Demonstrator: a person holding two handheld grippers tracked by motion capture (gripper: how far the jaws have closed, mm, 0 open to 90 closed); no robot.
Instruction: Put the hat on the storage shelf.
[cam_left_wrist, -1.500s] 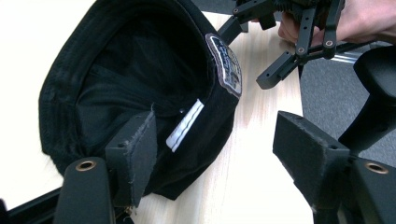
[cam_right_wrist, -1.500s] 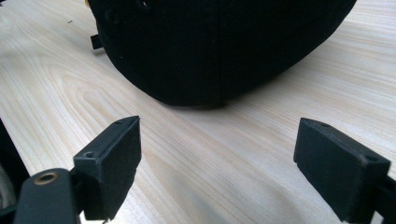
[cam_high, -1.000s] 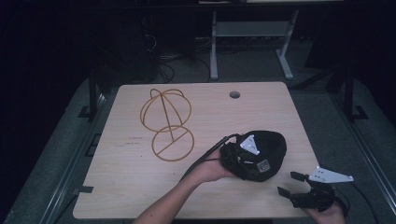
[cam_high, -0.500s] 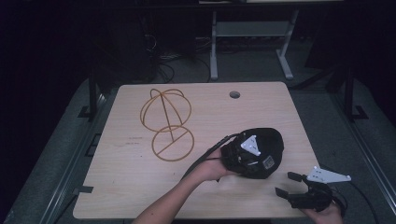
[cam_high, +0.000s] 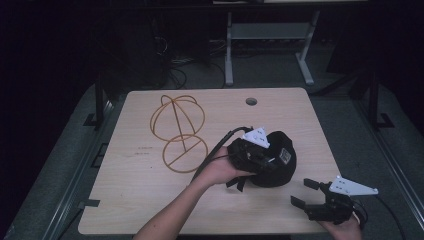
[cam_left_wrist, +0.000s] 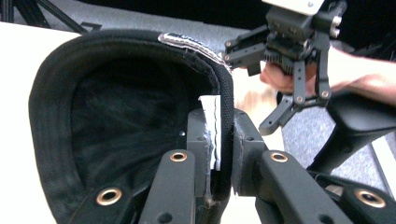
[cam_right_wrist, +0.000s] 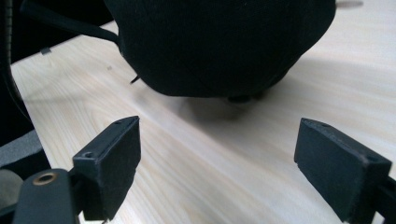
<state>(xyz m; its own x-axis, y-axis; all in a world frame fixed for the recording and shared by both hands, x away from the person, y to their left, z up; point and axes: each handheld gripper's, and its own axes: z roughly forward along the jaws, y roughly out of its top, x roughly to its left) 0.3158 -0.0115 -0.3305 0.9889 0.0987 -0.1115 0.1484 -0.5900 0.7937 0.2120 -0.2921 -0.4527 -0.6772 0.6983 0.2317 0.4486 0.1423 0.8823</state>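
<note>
My left gripper (cam_high: 265, 159) is shut on the rim of a black cap (cam_high: 282, 167), which it holds just over the right half of the wooden table (cam_high: 140, 200). In the left gripper view the cap's hollow inside (cam_left_wrist: 116, 116) faces the camera. Its band and a white label sit pinched between the jaws of the left gripper (cam_left_wrist: 219, 135). My right gripper (cam_high: 304, 192) is open near the table's front right corner, pointing at the cap. It also appears beyond the cap as the right gripper (cam_left_wrist: 254, 86). The open right gripper (cam_right_wrist: 224, 163) is a short way from the cap's crown (cam_right_wrist: 219, 42).
A gold wire hat stand (cam_high: 180, 130), a dome on a ring base, stands on the left half of the table. A cable hole (cam_high: 251, 101) lies near the far edge. Desk legs and cables stand in the dark behind the table.
The left gripper has turned and lifted a little with the cap, its grey plate now further left and higher. The right gripper has edged slightly toward the cap.
</note>
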